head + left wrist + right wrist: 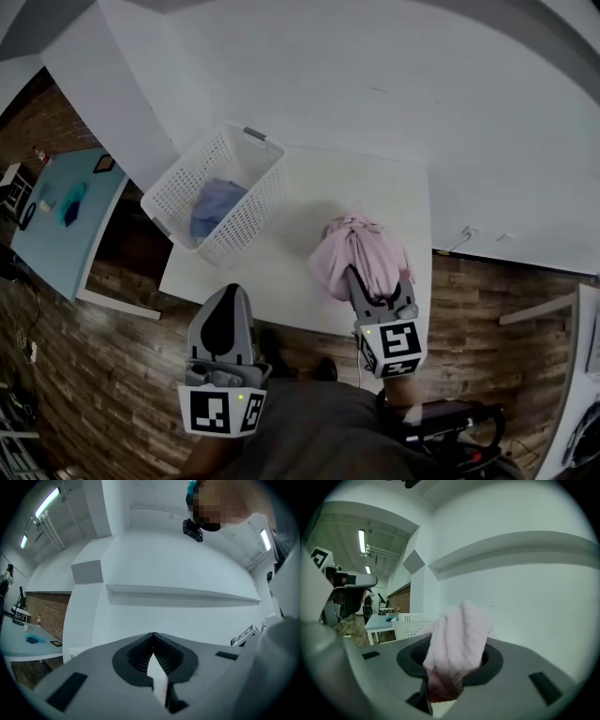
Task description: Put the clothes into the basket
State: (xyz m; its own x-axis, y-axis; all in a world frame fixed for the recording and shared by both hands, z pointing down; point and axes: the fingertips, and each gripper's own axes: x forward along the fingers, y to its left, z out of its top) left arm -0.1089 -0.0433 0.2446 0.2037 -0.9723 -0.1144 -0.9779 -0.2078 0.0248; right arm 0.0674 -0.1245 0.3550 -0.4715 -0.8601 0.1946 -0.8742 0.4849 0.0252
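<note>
A pink garment sat bunched over the near right part of a white table, pinched between the 2 jaws of the right gripper. To its left on the table stood a white lattice basket (1 blue garment lay inside), apart from the pink one. The left gripper hovered off the table's near edge, its jaws pressed together on nothing.
</note>
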